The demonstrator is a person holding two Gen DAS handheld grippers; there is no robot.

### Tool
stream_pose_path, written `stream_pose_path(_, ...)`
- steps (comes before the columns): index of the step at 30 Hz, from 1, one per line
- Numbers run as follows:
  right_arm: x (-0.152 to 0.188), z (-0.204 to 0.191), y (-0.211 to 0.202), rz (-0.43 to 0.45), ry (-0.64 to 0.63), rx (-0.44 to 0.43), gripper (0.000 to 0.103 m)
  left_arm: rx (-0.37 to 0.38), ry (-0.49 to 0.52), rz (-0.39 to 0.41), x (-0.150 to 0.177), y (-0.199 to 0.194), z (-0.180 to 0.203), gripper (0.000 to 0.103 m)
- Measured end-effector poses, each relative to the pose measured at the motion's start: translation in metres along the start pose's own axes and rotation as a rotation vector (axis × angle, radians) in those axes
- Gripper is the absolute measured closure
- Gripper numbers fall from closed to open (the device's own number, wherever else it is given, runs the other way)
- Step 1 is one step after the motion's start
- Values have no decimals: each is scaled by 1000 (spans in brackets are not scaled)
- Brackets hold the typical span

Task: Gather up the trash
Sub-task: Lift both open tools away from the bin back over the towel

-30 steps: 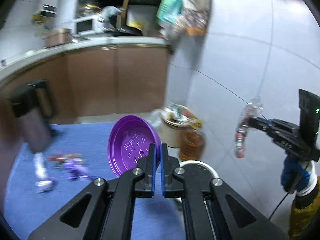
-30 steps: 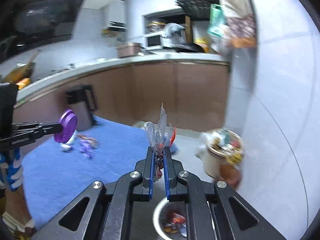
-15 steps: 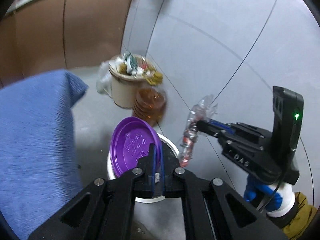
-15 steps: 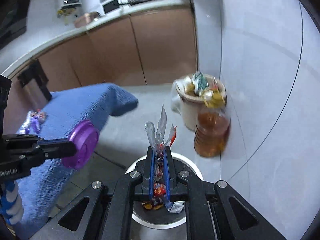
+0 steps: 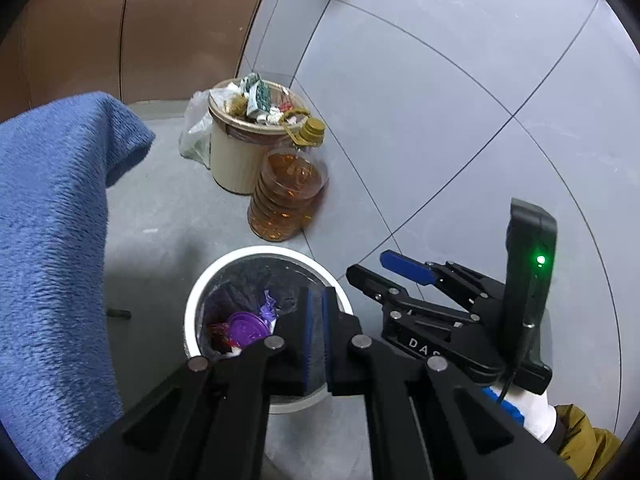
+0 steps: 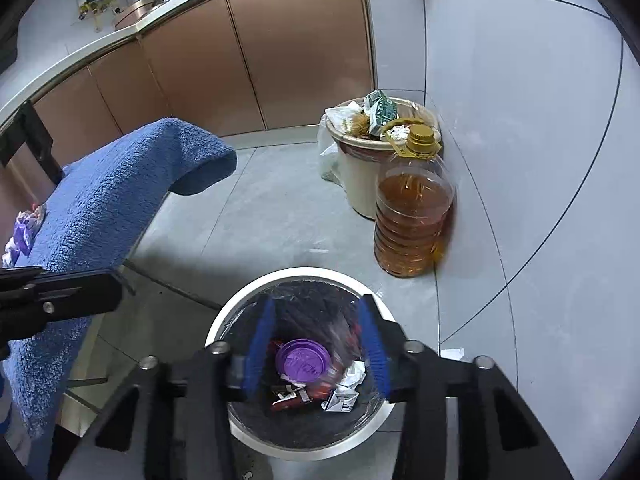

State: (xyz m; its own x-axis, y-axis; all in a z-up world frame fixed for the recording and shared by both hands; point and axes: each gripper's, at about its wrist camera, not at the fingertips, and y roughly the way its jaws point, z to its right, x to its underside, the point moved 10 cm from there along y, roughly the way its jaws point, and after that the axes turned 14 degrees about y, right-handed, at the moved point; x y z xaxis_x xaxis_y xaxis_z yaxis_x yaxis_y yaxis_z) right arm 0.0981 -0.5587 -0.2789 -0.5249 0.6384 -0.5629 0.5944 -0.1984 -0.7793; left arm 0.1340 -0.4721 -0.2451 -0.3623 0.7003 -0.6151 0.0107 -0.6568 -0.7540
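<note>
A white-rimmed bin (image 5: 224,268) lined with a dark bag stands on the floor below both grippers. A purple lid (image 5: 246,328) lies inside it among wrappers. My left gripper (image 5: 316,308) hangs over the bin's right side, shut with nothing in it. My right gripper (image 6: 316,332) is above the bin (image 6: 256,284) and its jaws are opening. A clear wrapper (image 6: 340,344) shows as a blur just below them, free of the pads, beside the purple lid (image 6: 302,362). In the left wrist view the right gripper (image 5: 376,270) stands open at the bin's right edge.
A beige bin (image 5: 236,160) full of rubbish and a big bottle of amber oil (image 5: 286,200) stand by the tiled wall. A blue cloth (image 5: 48,220) covers a surface on the left, with purple wrappers (image 6: 24,224) on it. Brown cabinets run behind.
Both grippers dropped down over the white bin. The purple lid left the left gripper and now lies in the bin. The right jaws opened and let go of the clear wrapper.
</note>
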Motion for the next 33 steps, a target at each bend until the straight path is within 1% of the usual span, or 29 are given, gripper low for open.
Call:
stream_pose_path(4, -3, -1, -8, 16, 3, 1, 53, -45, 17, 38, -2, -22, 1, 98)
stream_pose_path(7, -6, -5, -17, 31, 3, -6, 52, -82, 26, 80, -3, -44, 1, 98)
stream_pose_path(11, -10, -18, -40, 65, -2, -27, 50, -120, 20, 128, -1, -75, -4, 98)
stream_pose_path(13, -13, -28, -55, 86, -14, -42, 48, -134, 9, 152, 2, -94, -7, 98)
stream_pose_path(15, -15, -42, -73, 113, -29, -63, 46, -164, 2, 169, 6, -112, -11, 97)
stream_pose_path(17, -17, -56, -88, 135, -42, -86, 43, -196, -5, 182, 11, -130, -17, 88)
stream_pose_path(19, -16, -77, -106, 162, -65, -116, 41, -254, -16, 219, 16, -154, -25, 53)
stream_pose_path(20, -14, -87, -113, 170, -77, -129, 40, -298, -21, 243, 20, -168, -30, 49)
stream_pose_path(21, -13, -96, -119, 177, -89, -141, 38, -329, -21, 261, 23, -182, -34, 49)
stream_pose_path(23, -9, -115, -131, 190, -117, -164, 35, -366, -28, 278, 29, -199, -40, 49)
stream_pose_path(24, -7, -125, -137, 196, -132, -174, 34, -401, -37, 295, 34, -213, -45, 49)
stream_pose_path(27, -2, -152, -152, 216, -175, -200, 27, -474, -53, 324, 46, -242, -54, 49)
stream_pose_path(29, 1, -165, -160, 228, -198, -213, 25, -546, -70, 360, 54, -266, -62, 49)
stream_pose_path(33, 9, -194, -179, 260, -246, -234, 16, -691, -88, 426, 69, -312, -72, 49)
